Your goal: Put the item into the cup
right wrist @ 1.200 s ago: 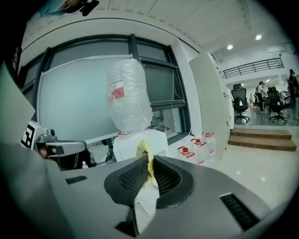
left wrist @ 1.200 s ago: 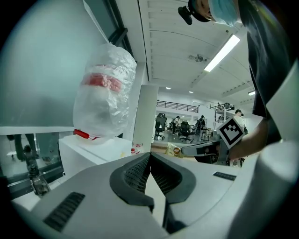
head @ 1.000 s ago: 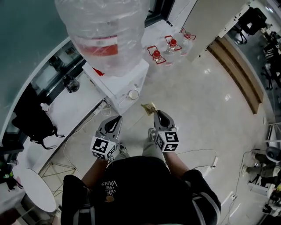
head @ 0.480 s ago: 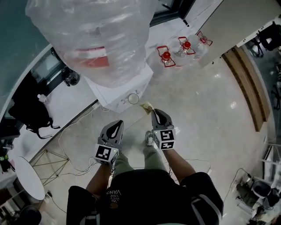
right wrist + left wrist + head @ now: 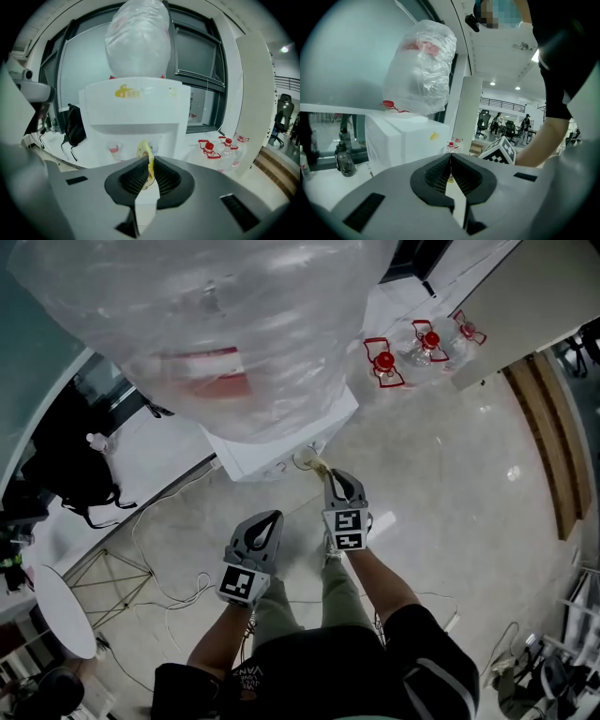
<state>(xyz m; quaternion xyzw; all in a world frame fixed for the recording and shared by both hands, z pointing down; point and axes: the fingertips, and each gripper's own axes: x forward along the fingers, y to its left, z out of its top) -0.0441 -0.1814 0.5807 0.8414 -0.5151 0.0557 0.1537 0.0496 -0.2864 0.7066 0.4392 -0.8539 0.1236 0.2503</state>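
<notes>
**Inspector:** Grippers, nearest first?

**Assessor:** The left gripper (image 5: 269,519) is held back and low. Its jaws are pressed together with nothing between them, and its own view confirms this. The right gripper (image 5: 331,476) is further forward. Its jaws are clamped on a thin yellow item (image 5: 320,466), which sticks out past the tips.

**Inspector:** And the cup?

**Assessor:** The cup (image 5: 304,458) stands on the ledge of the water dispenser (image 5: 281,442). The item sits just beside the cup's rim on the near side. In my judgement it is not yet inside.

**Inspector:** What does the step require?

**Assessor:** Bring the item's free end squarely over the mouth, lower it past the rim, and only then let go. The cup looks light, so a knock from the jaws could tip it.

**Inspector:** How do the views differ?

**Assessor:** Only the head view shows the cup and item together. The right gripper view shows the grip closely, with the item pinched edge-on, and also the taps (image 5: 113,149), but I cannot make out the cup there. The left gripper view shows the dispenser's side and the wrapped bottle (image 5: 423,65) on top, with neither cup nor item.
</notes>
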